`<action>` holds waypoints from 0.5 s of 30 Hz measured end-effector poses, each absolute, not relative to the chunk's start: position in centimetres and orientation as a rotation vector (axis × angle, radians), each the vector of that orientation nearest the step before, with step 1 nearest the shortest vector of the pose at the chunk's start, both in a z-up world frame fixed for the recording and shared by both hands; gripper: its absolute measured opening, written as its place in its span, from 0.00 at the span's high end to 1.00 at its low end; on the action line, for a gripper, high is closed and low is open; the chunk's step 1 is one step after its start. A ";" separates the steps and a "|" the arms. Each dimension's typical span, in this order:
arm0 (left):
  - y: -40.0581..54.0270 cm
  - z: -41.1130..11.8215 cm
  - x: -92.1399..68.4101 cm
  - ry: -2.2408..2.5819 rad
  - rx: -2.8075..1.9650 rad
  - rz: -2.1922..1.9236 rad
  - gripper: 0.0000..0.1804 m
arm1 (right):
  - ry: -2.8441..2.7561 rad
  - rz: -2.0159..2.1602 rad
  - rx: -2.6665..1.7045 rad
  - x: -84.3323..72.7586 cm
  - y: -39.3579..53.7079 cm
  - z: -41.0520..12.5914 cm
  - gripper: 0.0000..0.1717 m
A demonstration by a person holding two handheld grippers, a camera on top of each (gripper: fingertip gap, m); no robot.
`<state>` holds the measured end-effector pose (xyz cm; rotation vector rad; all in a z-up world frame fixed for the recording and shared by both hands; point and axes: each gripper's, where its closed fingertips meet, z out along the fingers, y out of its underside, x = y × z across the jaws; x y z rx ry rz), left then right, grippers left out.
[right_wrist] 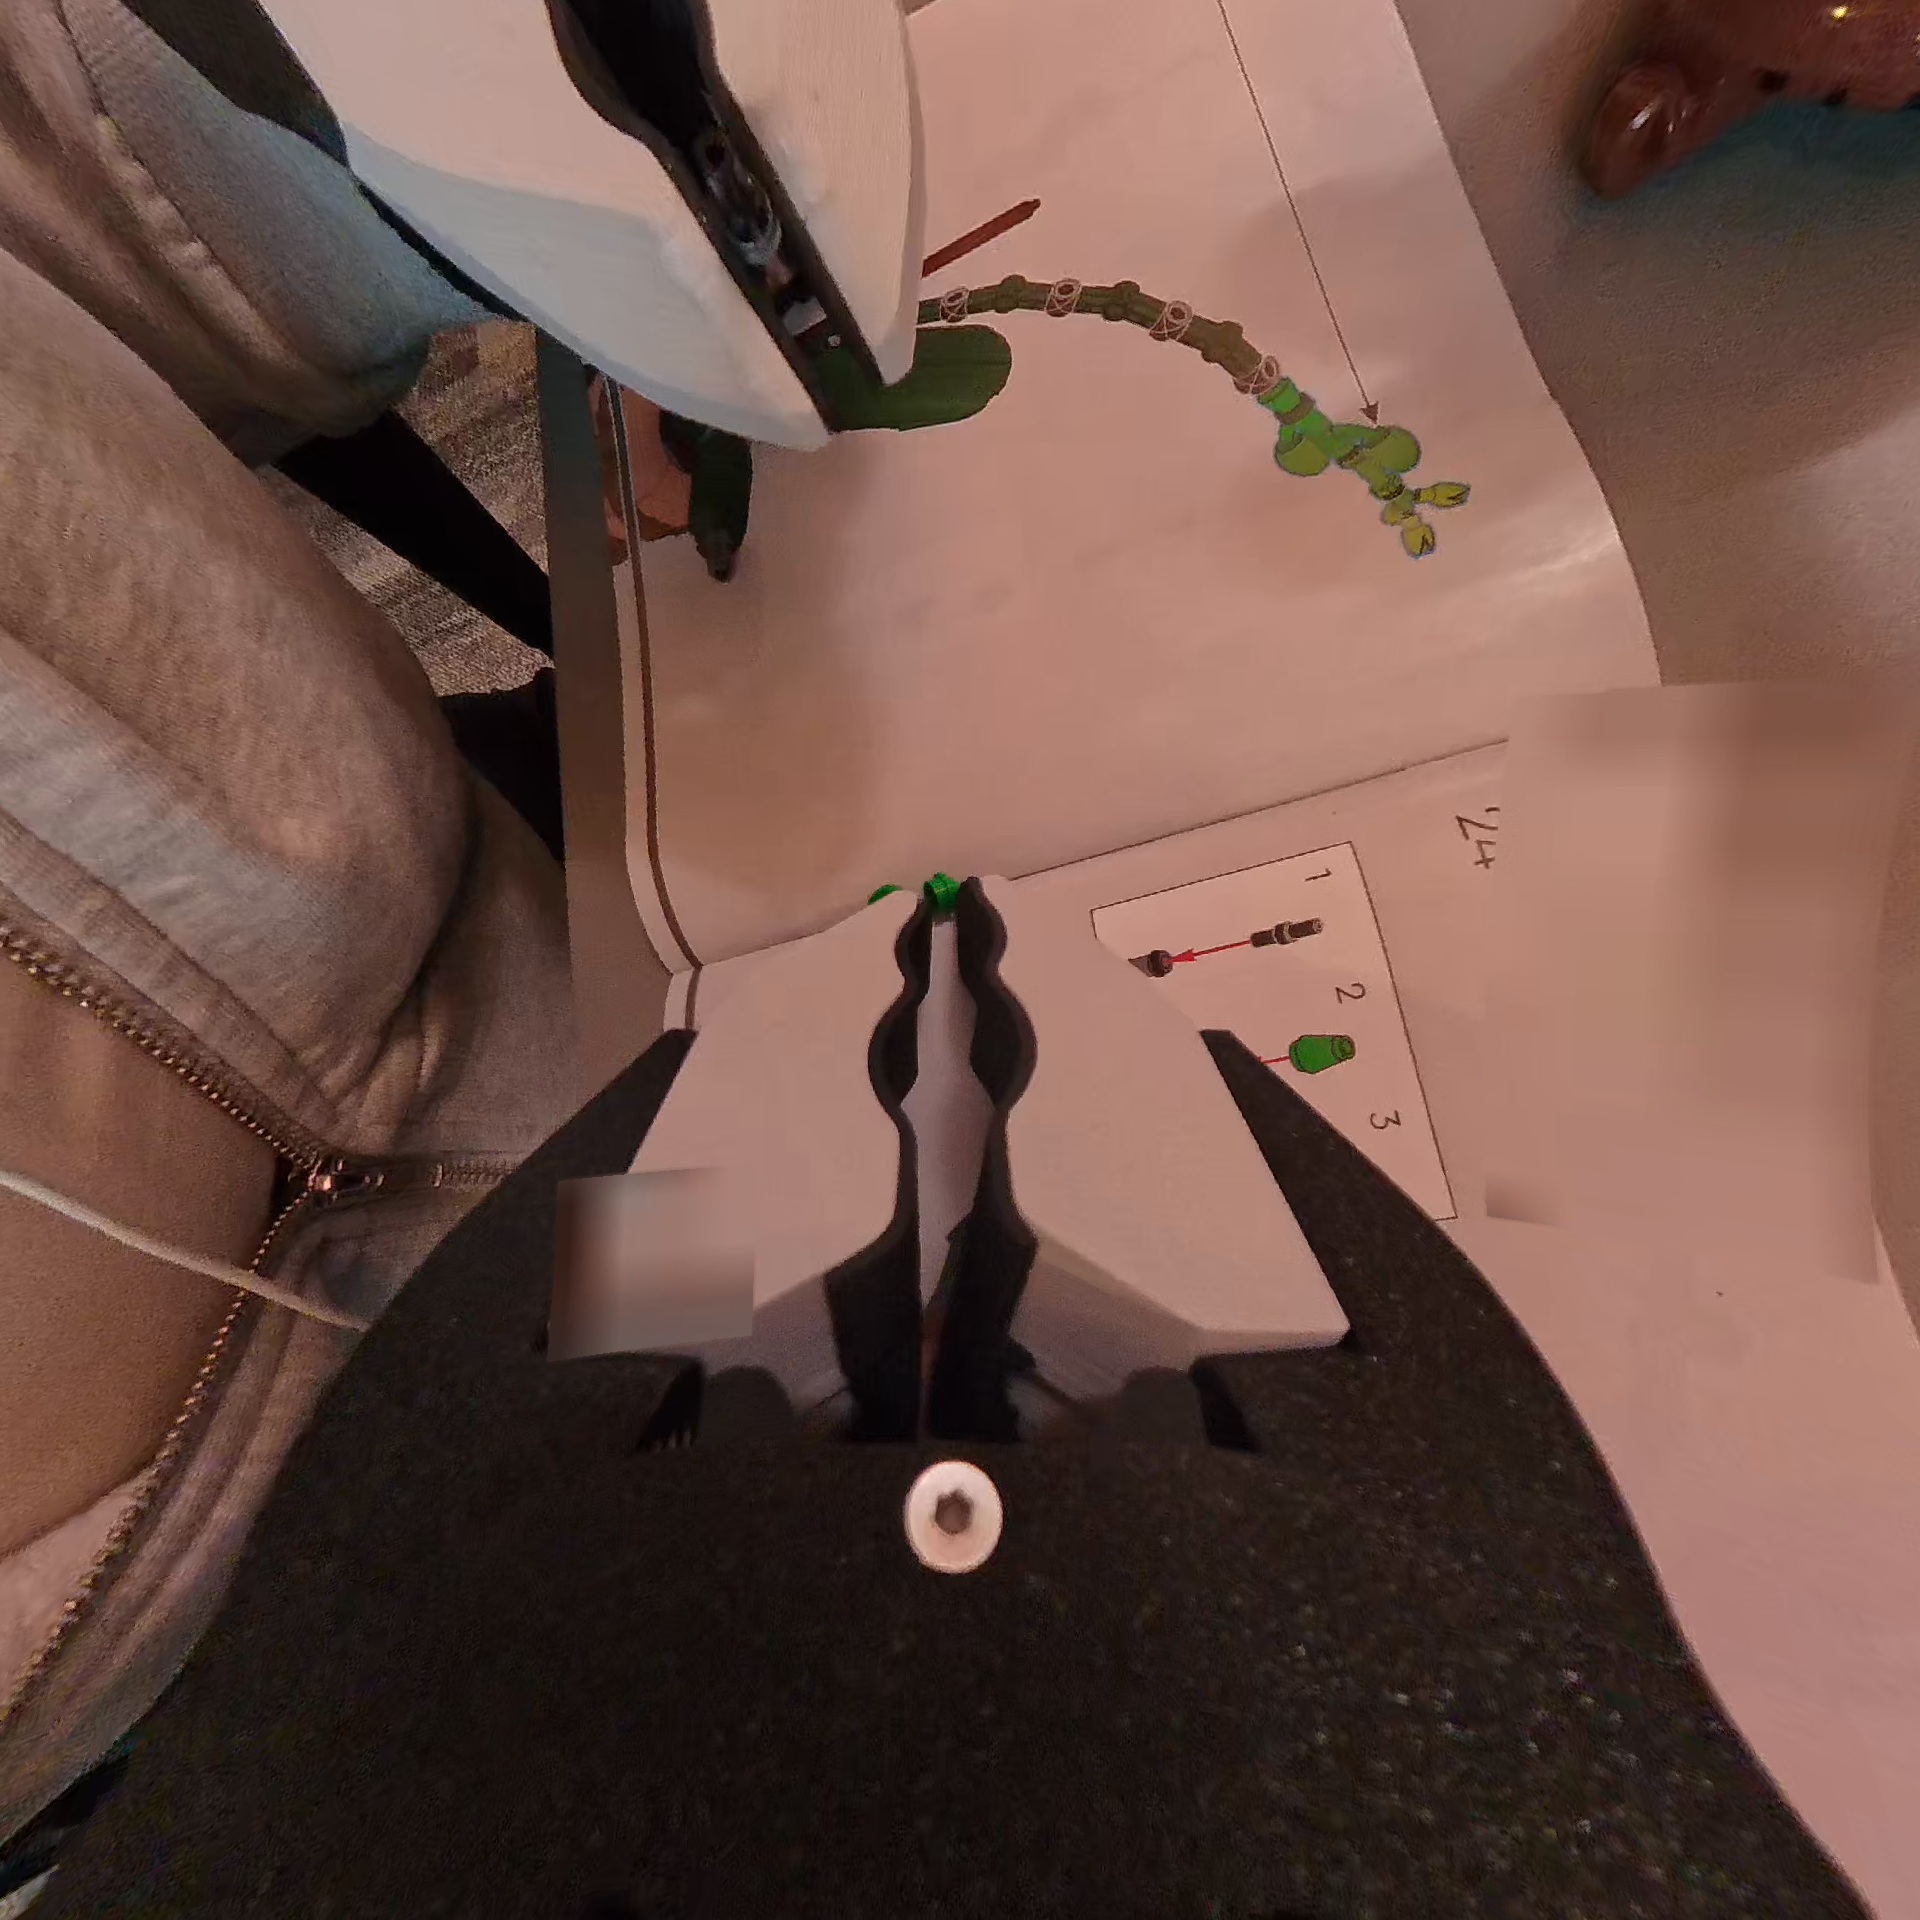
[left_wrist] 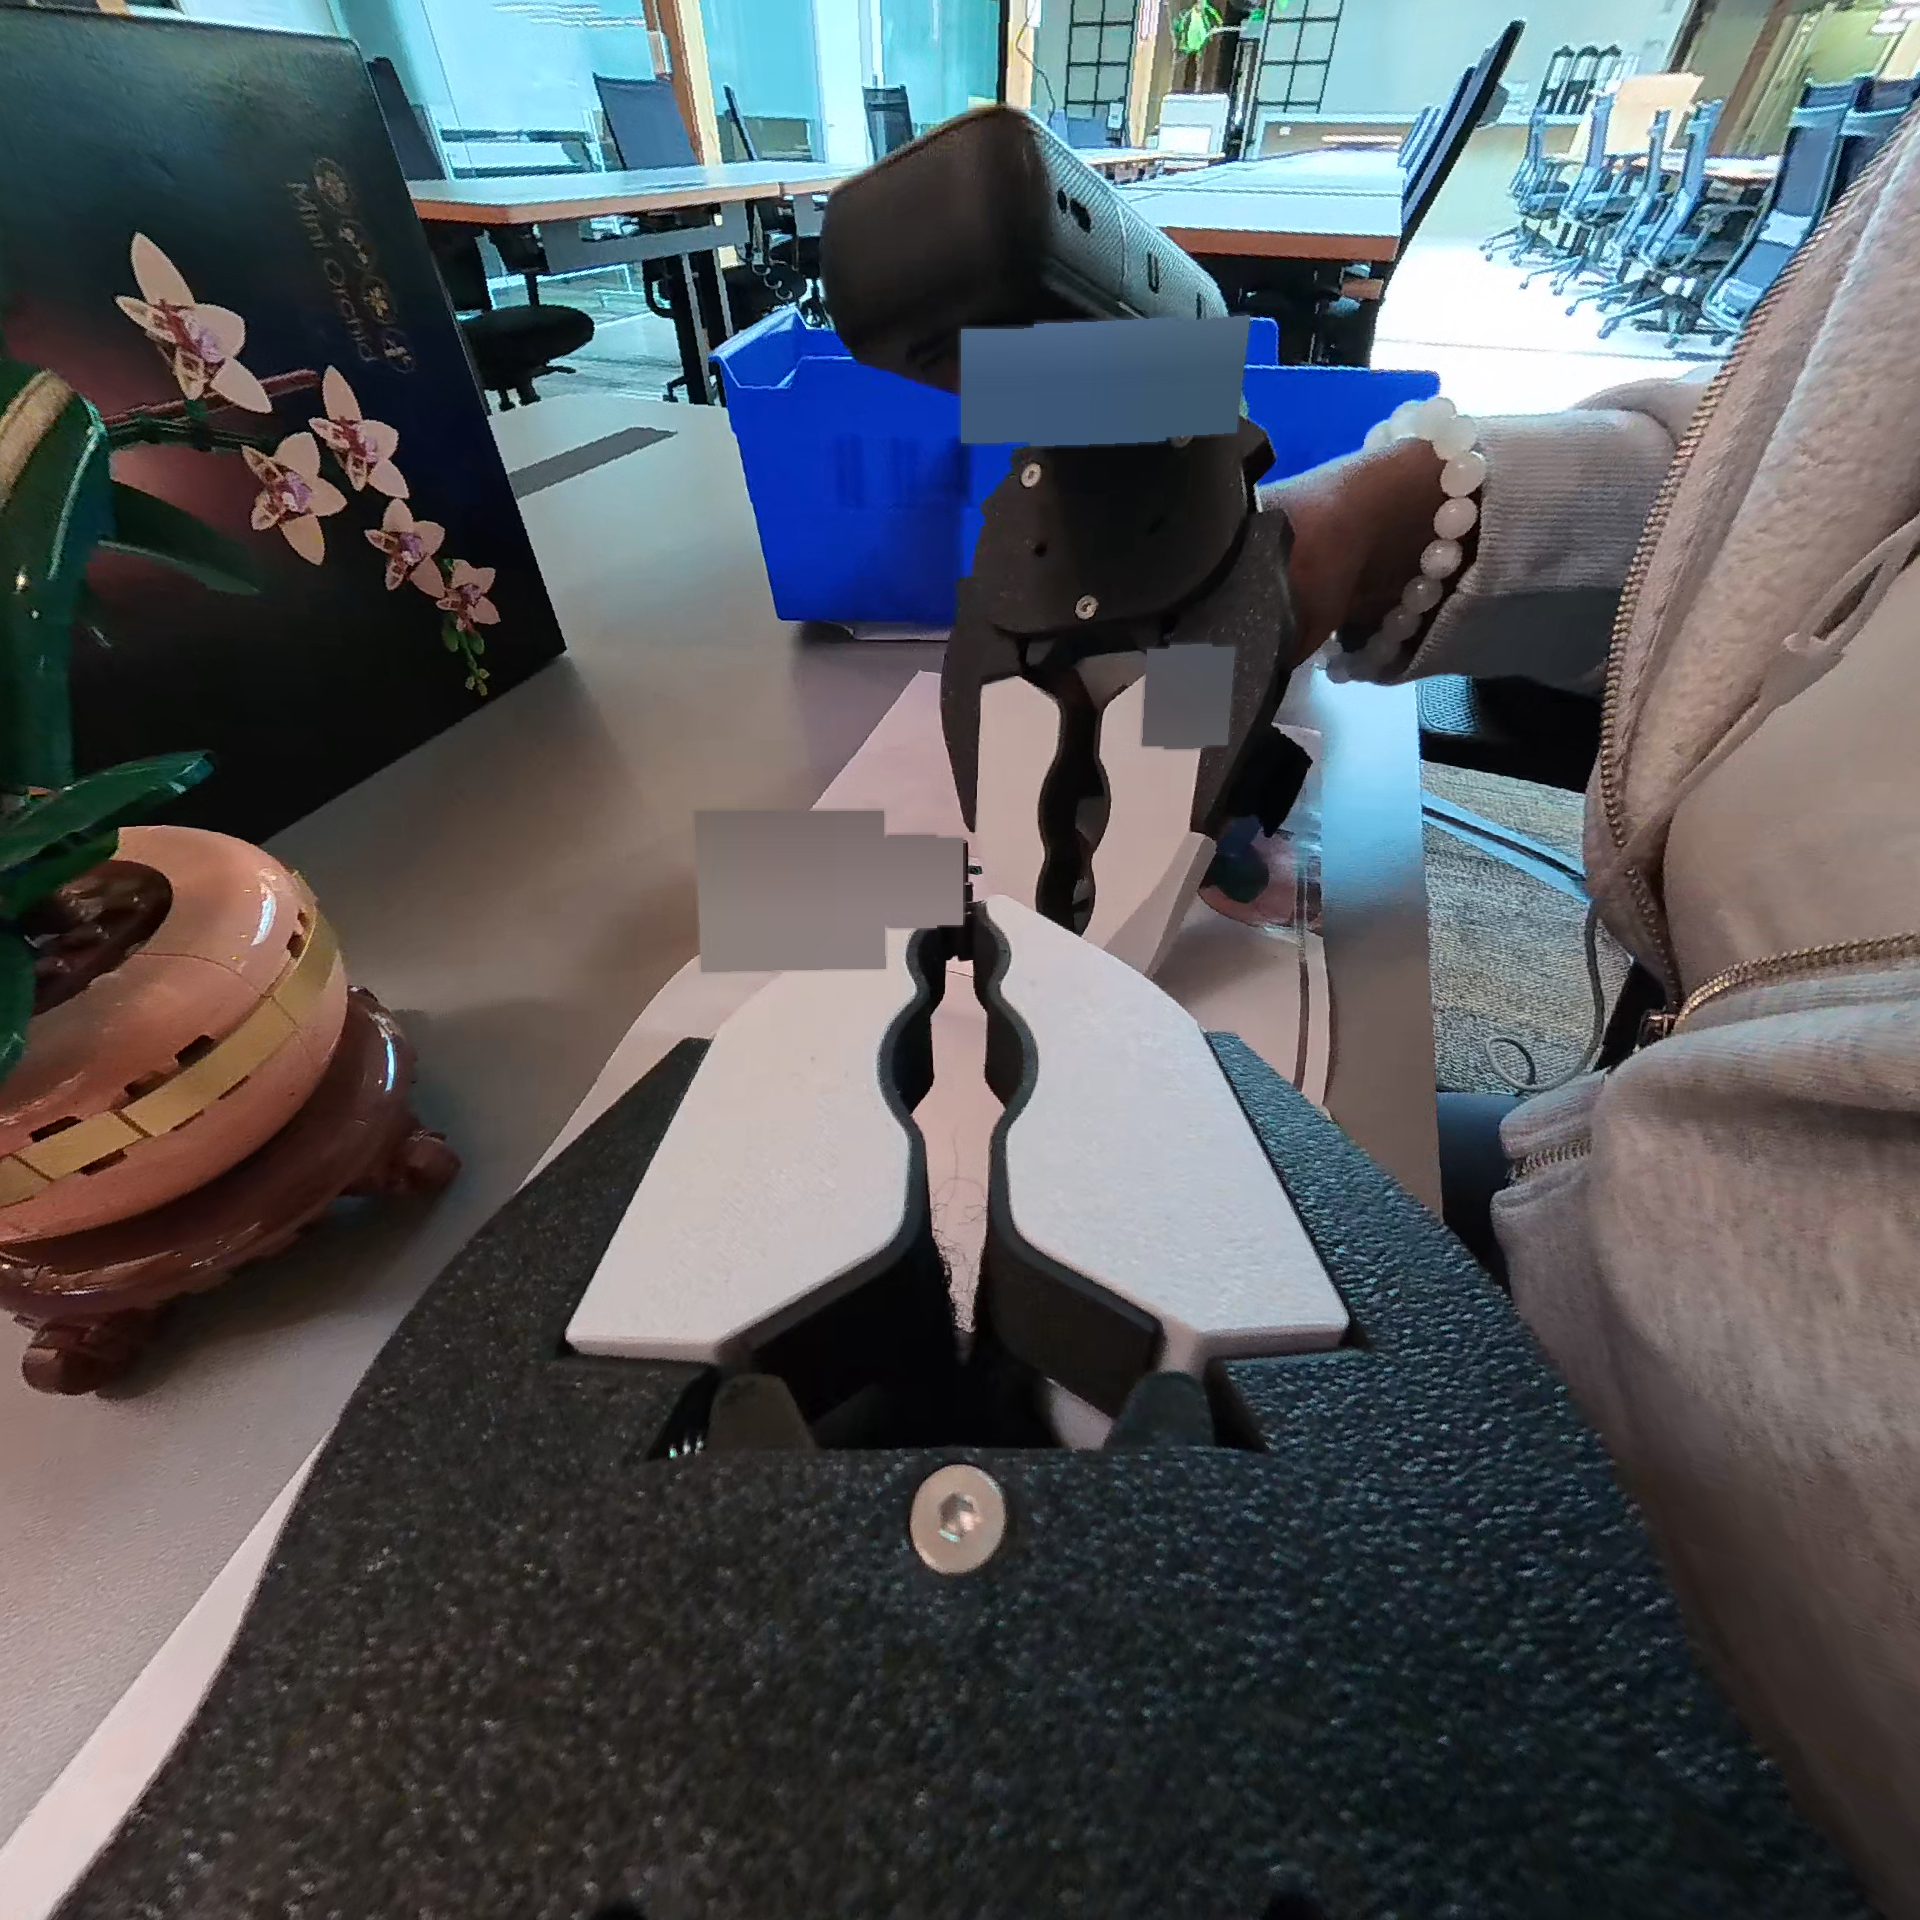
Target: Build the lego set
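A grey table [left_wrist: 582, 831] carries a dark box printed with orchids [left_wrist: 260, 416], a blue plastic bin [left_wrist: 831, 499] and a brick-built plant in a pink pot on a brown stand [left_wrist: 177, 1081]; beside it sits a person in a grey zip hoodie [left_wrist: 1714, 935] with a white bead bracelet [left_wrist: 1439, 520]. An open instruction booklet [right_wrist: 1091, 623] lies flat near the table's edge, its pages showing a green stem drawing and small numbered part diagrams. Above the booklet, the right gripper [right_wrist: 940, 899] has its fingertips pinched on a tiny bright-green brick piece [right_wrist: 940, 889] that peeks out past the tips. The left gripper [left_wrist: 961, 940] points toward it, jaws nearly together on a small dark piece [left_wrist: 971, 920] at the very tips; what that piece is cannot be told. A second green bit [right_wrist: 883, 894] shows just beside the right gripper's fingertips.
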<state>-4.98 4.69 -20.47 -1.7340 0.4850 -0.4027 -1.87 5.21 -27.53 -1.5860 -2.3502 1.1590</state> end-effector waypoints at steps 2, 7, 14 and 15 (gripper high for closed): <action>4.7 -20.5 -5.0 0.484 -1.733 -0.405 0.98 | -2.358 1.156 -1.582 -1.8 5.3 -27.5 0.97; 4.7 -20.4 -5.0 0.483 -1.733 -0.406 0.98 | -2.388 1.121 -1.529 -1.5 5.4 -27.6 0.96; 4.7 -20.5 -5.0 0.487 -1.739 -0.401 0.98 | -2.426 1.064 -1.444 -1.5 5.3 -27.6 0.95; 4.7 -20.5 -5.0 0.485 -1.739 -0.401 0.98 | -2.435 1.048 -1.422 -1.5 5.4 -27.7 0.95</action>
